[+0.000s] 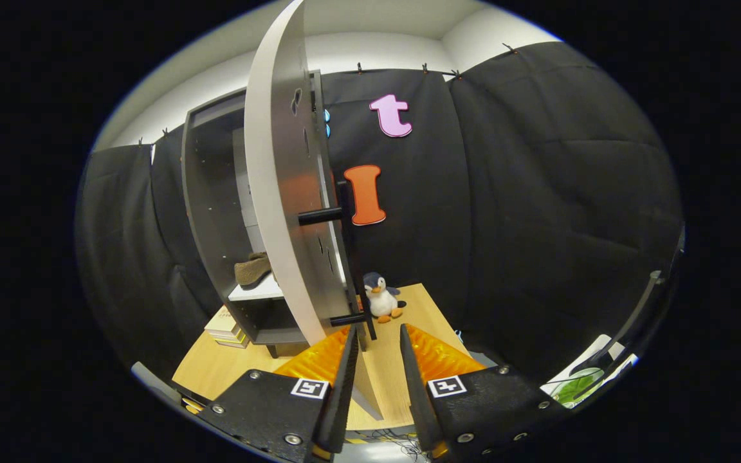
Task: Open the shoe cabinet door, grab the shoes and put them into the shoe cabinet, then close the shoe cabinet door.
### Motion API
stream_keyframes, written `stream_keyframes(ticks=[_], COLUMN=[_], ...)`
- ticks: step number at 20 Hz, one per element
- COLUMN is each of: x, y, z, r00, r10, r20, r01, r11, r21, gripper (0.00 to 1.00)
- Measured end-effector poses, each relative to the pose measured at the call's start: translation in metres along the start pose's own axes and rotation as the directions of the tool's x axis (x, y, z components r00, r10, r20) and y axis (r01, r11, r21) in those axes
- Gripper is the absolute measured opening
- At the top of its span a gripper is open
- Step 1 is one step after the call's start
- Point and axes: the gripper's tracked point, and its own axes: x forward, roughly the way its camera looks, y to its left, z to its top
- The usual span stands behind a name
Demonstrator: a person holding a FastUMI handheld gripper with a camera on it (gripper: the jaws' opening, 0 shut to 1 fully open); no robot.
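Right now I've got the gripper (377, 337) parked at the free edge of the tall grey shoe cabinet door (280, 193), which is swung out edge-on toward me. The fingers are spread a little apart with nothing between them but the lower end of the door's long black bar handle (347, 257), and I can't tell if the near finger actually touches it. Nothing is clamped.

The door being open that far makes sense — it clears the way into the dark grey shoe cabinet (216, 212) behind it. Just inside, past the door's inner face, a brown suede-looking shoe (252, 270) sits on a white shelf (256, 292), so my read is the loading part is done and this is the closing step.

Beyond the door's handle side, a small plush penguin (380, 297) stands on the light wooden tabletop (216, 366) — clear of the swing, I'd guess. A short stack of books (226, 326) lies beside the cabinet's foot on the far side from the penguin.
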Motion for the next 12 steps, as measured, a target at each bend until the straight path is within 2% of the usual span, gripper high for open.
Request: stream_keyframes(ticks=[9, 12], x=[-0.0002, 0.0004], y=[0.0036, 0.0040], z=[0.0039, 0.0011], r00=[0.999, 0.999], r10=[-0.009, -0.005], r20=[0.038, 0.040], r01=[0.012, 0.007], r11=[0.997, 0.998], r21=[-0.074, -0.057], gripper=[0.45, 0.45])
